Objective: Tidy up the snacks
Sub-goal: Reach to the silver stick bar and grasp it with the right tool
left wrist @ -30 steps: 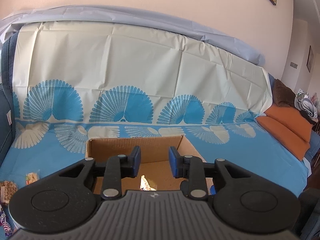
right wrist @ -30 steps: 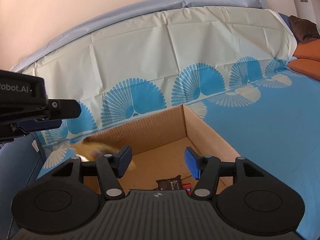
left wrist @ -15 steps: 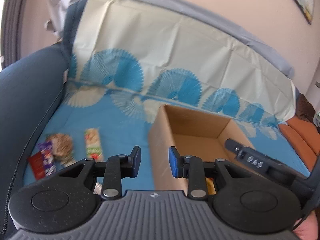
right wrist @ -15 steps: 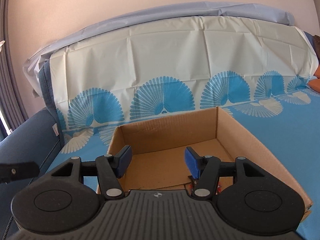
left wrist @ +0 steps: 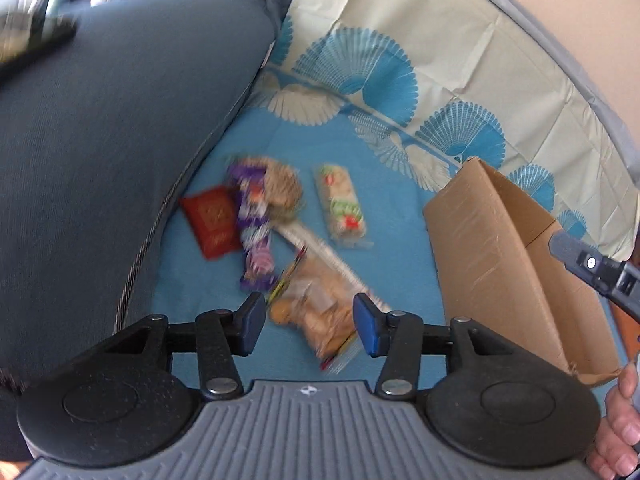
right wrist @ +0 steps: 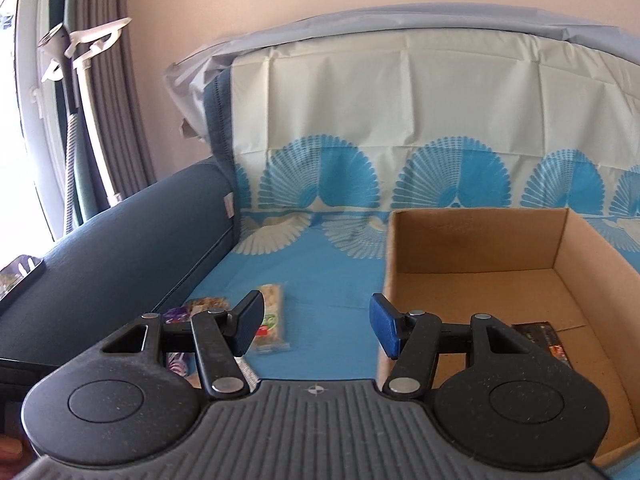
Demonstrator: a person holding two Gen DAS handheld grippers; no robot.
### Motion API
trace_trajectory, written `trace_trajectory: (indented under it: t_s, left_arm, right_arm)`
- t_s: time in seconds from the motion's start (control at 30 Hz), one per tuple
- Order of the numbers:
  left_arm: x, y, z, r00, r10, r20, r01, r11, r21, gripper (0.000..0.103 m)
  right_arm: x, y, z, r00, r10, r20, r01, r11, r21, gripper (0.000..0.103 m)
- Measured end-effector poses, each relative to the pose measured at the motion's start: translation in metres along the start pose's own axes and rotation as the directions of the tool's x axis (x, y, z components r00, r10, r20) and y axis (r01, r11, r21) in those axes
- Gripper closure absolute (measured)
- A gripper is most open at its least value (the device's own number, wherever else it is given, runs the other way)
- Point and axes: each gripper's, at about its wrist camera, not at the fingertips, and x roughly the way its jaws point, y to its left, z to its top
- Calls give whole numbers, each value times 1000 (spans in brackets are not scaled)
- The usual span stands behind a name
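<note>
My left gripper point(left wrist: 309, 325): jaws opening, nothing pressed between them, hovering over a clear bag of golden snacks point(left wrist: 316, 312) on the blue sofa cover point(left wrist: 384, 208). My right gripper point(right wrist: 316, 326): jaws apart, empty, beside the cardboard box point(right wrist: 476, 236). Beyond: cereal bar point(left wrist: 341, 205), purple wrapper point(left wrist: 254, 224), red packet point(left wrist: 212, 221); dark packet point(right wrist: 540, 338) inside the box.

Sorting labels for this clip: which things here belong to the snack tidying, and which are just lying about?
Job:
cardboard box
clear cookie bag
cereal bar
purple packet
red packet
dark packet in box
left gripper, jaws opening, nothing gripped

Lying about:
sofa armrest
patterned cover
curtain
</note>
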Motion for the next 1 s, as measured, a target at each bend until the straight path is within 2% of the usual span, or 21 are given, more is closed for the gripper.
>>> trace_trajectory:
  t_s: [0.03, 0.07, 0.13, 0.2, 0.27, 0.37, 0.47, 0.53, 0.6, 0.77, 0.87, 0.9, 0.93, 0.97, 1.0]
  left_arm:
    - [3, 10, -3, 999, -32, -26, 30, 997, -74, 49]
    - [1, 17, -2, 997, -73, -20, 70, 990, -119, 47]
    - [-3, 21, 1, 994, -110, 18, 112, 982, -152, 25]
    - [2, 26, 2, 991, -137, -2, 134, 973, -191, 19]
    - [13, 32, 2, 985, -164, -58, 146, 959, -242, 19]
    - [21, 40, 2, 977, -198, -80, 166, 939, -300, 18]
    - [31, 37, 2, 972, -218, -92, 180, 934, -310, 18]
    - [41, 31, 2, 962, -255, -99, 214, 927, -308, 18]
    - [53, 24, 2, 960, -262, -98, 222, 927, -301, 18]
    - [76, 11, 0, 968, -220, -120, 182, 946, -268, 18]
    - [81, 6, 3, 975, -190, -117, 159, 960, -231, 20]
    - [82, 4, 4, 976, -175, -127, 145, 966, -215, 25]
    - [82, 3, 5, 976, -159, -148, 129, 973, -192, 39]
    - [82, 2, 7, 974, -154, -166, 124, 976, -181, 42]
    - [80, 1, 9, 973, -153, -173, 124, 978, -171, 51]
  right_arm:
    - [1, 6, -1, 1000, 15, -9, -15, 1000, -18, 43]
    - [2, 12, -3, 999, 30, -18, -31, 999, -37, 43]
    - [5, 23, -5, 998, 55, -36, -57, 996, -73, 43]
    - [8, 34, -8, 996, 73, -54, -79, 991, -109, 43]
    - [14, 42, -10, 994, 75, -78, -86, 986, -145, 43]
    - [25, 51, -16, 989, 59, -138, -84, 979, -187, 43]
    - [34, 55, -22, 980, 59, -191, -96, 976, -193, 43]
    - [39, 58, -26, 976, 55, -212, -100, 974, -204, 43]
    - [43, 60, -28, 973, 50, -226, -100, 972, -213, 43]
    - [51, 60, -32, 967, 19, -254, -77, 973, -219, 43]
    - [57, 56, -33, 963, 2, -271, -59, 977, -203, 43]
    - [59, 55, -34, 961, 1, -277, -57, 979, -197, 43]
    - [61, 55, -34, 959, -2, -282, -55, 980, -193, 43]
    - [64, 55, -35, 958, -6, -286, -52, 980, -194, 42]
    - [66, 56, -35, 958, -9, -288, -51, 979, -198, 42]
